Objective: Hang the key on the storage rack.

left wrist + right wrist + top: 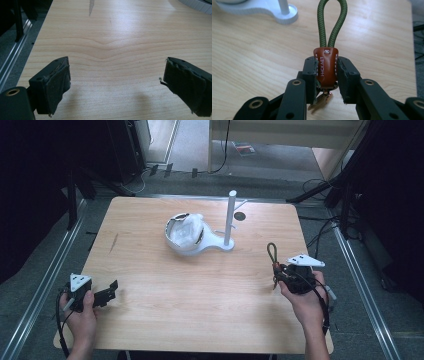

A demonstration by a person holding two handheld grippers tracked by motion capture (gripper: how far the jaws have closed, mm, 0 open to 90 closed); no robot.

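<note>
A brown leather tab stamped "HICKAET", joined to a green cord loop, is clamped in the right hand-held gripper above the tabletop. The left hand-held gripper rests wide open, empty.

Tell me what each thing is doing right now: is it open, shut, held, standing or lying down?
Right gripper: shut on the keychain's brown leather tab.
Keychain: held, green cord loop pointing away, keys hanging below.
Left gripper: open, nothing between its jaws, over bare table.
White stand: post upright, nothing hanging on it.
White bowl: upright on the stand's base, crumpled white stuff inside.
</note>
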